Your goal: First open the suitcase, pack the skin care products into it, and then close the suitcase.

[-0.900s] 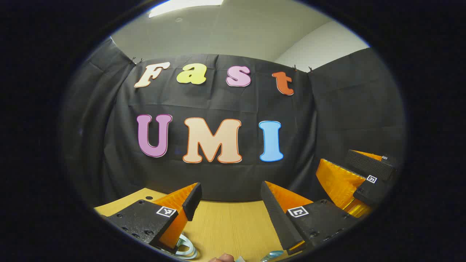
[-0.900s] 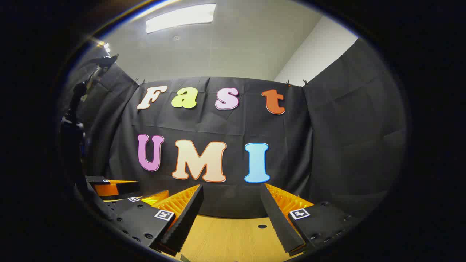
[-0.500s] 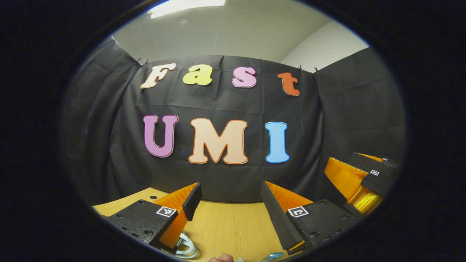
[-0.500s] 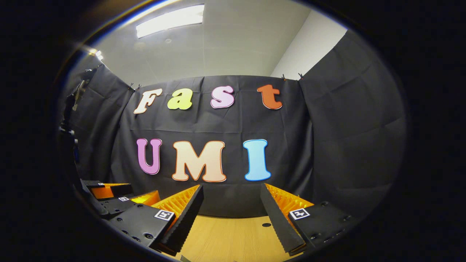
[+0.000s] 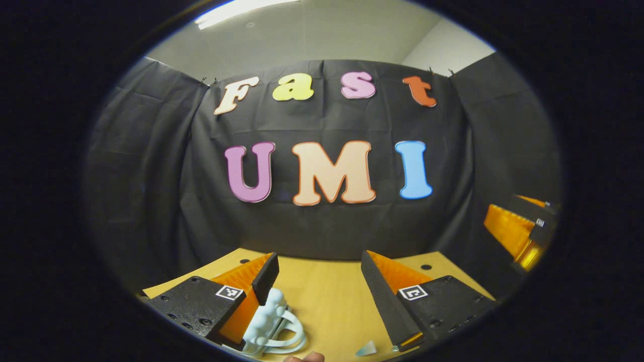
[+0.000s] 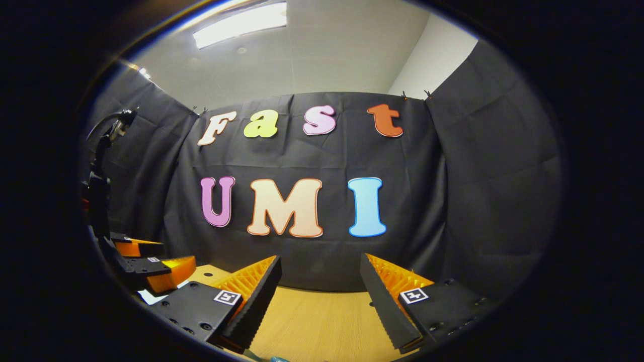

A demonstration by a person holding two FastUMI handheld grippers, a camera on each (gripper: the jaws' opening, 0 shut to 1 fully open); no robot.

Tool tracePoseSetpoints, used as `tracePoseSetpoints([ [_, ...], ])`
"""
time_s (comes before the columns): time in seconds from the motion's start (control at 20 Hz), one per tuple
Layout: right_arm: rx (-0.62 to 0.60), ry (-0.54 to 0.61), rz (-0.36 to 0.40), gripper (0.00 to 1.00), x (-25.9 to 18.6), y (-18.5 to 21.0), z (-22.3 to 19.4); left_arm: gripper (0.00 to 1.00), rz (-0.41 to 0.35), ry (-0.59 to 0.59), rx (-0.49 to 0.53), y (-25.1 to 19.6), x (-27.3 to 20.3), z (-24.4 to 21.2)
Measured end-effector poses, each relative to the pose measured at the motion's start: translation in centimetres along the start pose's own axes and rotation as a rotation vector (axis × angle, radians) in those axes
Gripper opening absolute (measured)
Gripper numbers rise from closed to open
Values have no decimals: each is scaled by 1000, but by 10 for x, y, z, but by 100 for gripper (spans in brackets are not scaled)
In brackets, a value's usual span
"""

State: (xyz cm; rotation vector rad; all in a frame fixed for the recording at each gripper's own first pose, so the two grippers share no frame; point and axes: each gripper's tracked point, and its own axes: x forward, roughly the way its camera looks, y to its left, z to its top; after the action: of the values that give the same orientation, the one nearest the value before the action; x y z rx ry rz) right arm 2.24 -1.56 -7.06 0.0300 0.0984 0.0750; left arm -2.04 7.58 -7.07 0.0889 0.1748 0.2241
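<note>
Both cameras have tipped downward since the earlier pictures, so more of the wooden table (image 5: 322, 301) shows, and a pale bumpy object with a looped handle has come up into the left gripper view where just its ring edge peeked in before.

Starting at the left gripper (image 5: 317, 281): its fingers stand apart with nothing between them, held above the tabletop. Just beside its left finger, low and near, sits the pale blue-white bumpy item (image 5: 266, 317), its rounded knobs rising over a flat loop. It may be one of the skin care products, though that cannot be told for sure. A small translucent shard-like piece (image 5: 367, 348) lies near the right finger, and a fingertip (image 5: 304, 358) shows at the bottom edge. Far right in this view hangs the right gripper (image 5: 523, 236).

In the right gripper view, the right gripper (image 6: 319, 286) is likewise spread wide and empty, over bare table, with the left gripper (image 6: 146, 264) off to the left and a dark stand (image 6: 103, 166) beyond it.

The suitcase is out of sight, so whether it is open cannot be told.

As a judgement, the bumpy item looks light and rubbery or smooth plastic: soft enough to give a little, possibly slick on the knobs. Pinching across the knobbed body from its two sides seems safer than catching the thin loop, which could flex and twist out of the pads.
</note>
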Motion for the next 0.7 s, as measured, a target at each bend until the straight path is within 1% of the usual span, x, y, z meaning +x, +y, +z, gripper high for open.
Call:
tracePoseSetpoints([
  [0.05,-9,14,-14,98,4,0,-10,96,-3,38,6,5,3,-16],
  [0.1,-13,24,-46,99,9,-4,-14,96,-9,67,11,10,6,-29],
  [0.15,-8,41,-63,98,11,-6,-18,96,-10,129,20,19,10,-51],
  [0.25,5,68,-84,99,14,-2,-29,96,-22,196,12,24,16,-77],
  [0.3,0,84,-106,99,17,-5,-34,96,-28,235,10,26,19,-91],
  [0.4,-8,123,-133,98,19,-6,-44,96,-47,316,8,25,27,-121],
  [0.5,-23,129,-149,99,18,-7,-43,96,-69,406,10,21,33,-151],
  [0.6,-50,137,-170,99,18,-13,-45,97,-75,525,7,19,37,-186],
  [0.7,-66,148,-185,98,18,-18,-47,96,-75,622,-3,15,34,-210],
])
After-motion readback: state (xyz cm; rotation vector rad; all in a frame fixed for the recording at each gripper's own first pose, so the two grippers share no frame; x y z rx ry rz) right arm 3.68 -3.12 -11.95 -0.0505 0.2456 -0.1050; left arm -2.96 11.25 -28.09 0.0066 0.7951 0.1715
